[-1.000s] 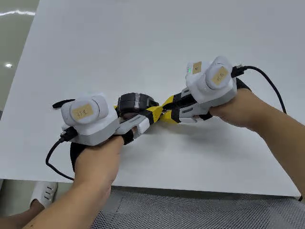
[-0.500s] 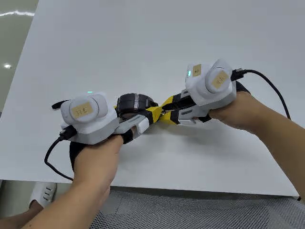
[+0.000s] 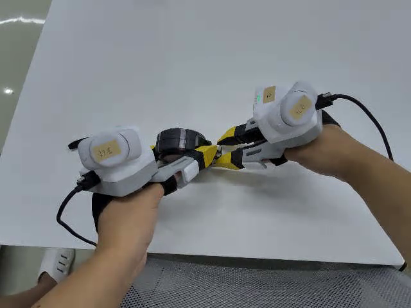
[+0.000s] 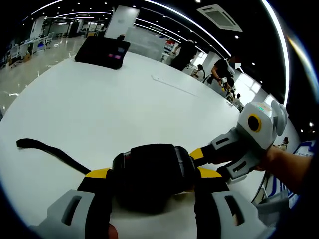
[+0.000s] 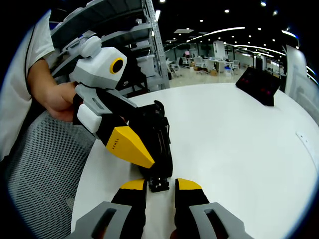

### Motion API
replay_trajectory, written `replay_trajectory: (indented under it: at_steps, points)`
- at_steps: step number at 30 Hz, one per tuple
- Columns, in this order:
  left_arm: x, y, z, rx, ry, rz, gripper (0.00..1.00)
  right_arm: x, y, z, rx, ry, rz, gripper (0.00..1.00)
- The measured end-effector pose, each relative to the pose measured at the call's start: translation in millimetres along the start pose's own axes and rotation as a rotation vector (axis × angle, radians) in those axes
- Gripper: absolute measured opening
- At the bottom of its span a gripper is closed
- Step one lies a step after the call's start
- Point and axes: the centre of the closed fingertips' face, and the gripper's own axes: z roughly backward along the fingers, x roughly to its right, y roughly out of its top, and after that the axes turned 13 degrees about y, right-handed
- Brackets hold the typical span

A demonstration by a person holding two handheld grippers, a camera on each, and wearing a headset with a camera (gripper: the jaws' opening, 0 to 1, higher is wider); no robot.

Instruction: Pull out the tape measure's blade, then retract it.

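Table (image 3: 192,58): white and bare around the work. It looks the same as a second ago, so the shift below is in your hands and not the bench.
Gap between grippers: a little wider than a second ago. Your two hands have drawn slightly apart, so I judge the pull has only just begun.
Left gripper (image 3: 187,155): it has slid a touch to your left with the case. Its jaws are pressed onto the case's two sides, seen clearly in the left gripper view.
Right gripper (image 3: 226,149): it has eased slightly to your right. Its jaws are nearly together, pinching the blade's end.
Tape measure (image 4: 152,174): a black case held just above the table near its front edge, between the two grippers.
Blade tip (image 5: 159,184): still close to the case's mouth, with hardly any blade out, so most of the pull remains and the retracting comes after.
Wrist strap (image 4: 45,148): trails loose on the table, clear of the jaws.
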Motion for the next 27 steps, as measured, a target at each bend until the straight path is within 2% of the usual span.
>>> replay_trajectory:
  at_steps: [5,16,19,20,22,27]
  points:
    - [-2.9,1.0,1.0,0.006,0.006,-0.002,0.69,-0.6,3.1,2.4,0.013,-0.01,-0.002,0.22]
    - [-3.9,2.3,3.7,0.015,0.002,-0.021,0.7,-4.2,1.9,2.7,0.022,-0.011,-0.016,0.24]
    - [-4.1,3.3,4.4,0.02,-0.002,-0.041,0.7,-4.2,2.1,6.0,0.039,-0.023,-0.025,0.26]
    - [-5.1,3.9,4.6,0.022,0.0,-0.047,0.71,-4.7,5.0,6.4,0.072,-0.023,-0.05,0.26]
    - [-5.6,4.8,4.8,0.026,-0.007,-0.049,0.71,-4.2,3.9,7.3,0.068,-0.029,-0.047,0.26]
    - [-5.9,6.5,7.4,0.035,-0.019,-0.109,0.72,-5.1,1.7,10.6,0.073,-0.044,-0.054,0.28]
